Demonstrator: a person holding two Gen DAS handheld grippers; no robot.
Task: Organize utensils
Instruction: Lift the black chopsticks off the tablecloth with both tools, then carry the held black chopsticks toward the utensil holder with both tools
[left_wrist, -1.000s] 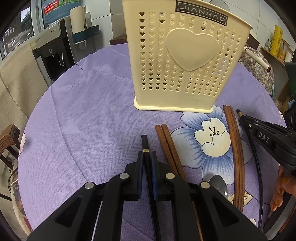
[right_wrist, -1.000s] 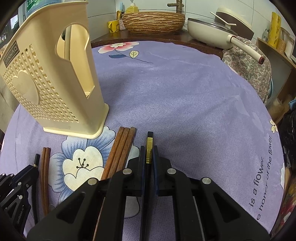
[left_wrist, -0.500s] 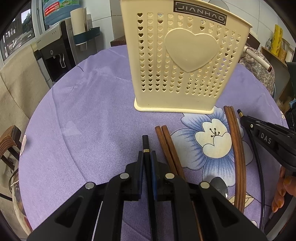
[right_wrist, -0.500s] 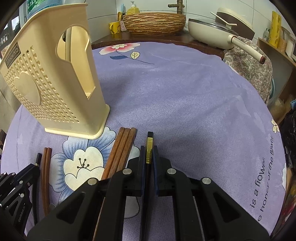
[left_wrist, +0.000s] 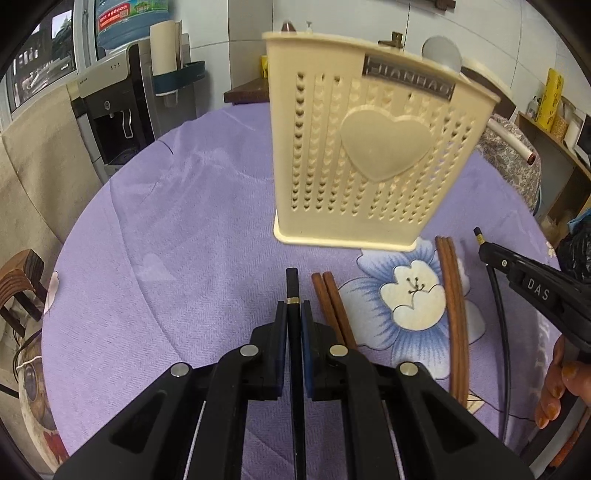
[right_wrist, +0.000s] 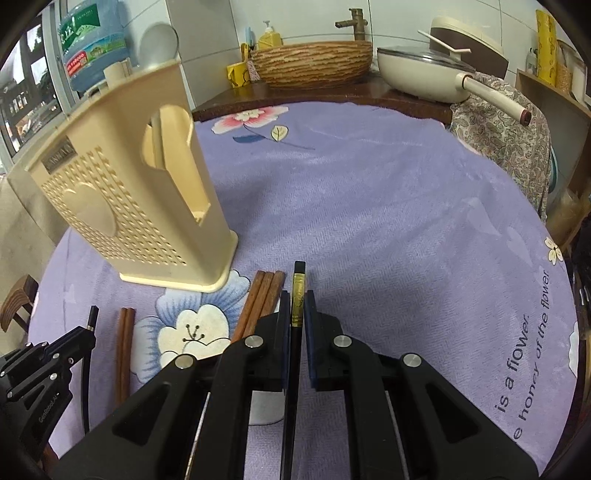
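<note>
Both pairs of jaws clamp one black chopstick (left_wrist: 294, 295) each, near its blunt end; light, stiff and slick, it may swivel. Holder (left_wrist: 369, 162) stands at twelve o'clock.

My black hand-held gripper (left_wrist: 294, 314) has blue pads; the chopstick (left_wrist: 292, 284) in it is black with a gold band. Ahead, a cream holder (left_wrist: 369, 162) punched with tiny hearts, reddish-brown chopsticks (left_wrist: 453, 295), and a lilac tabletop (left_wrist: 184, 229) cloth printed with white-and-blue flowers.
</note>
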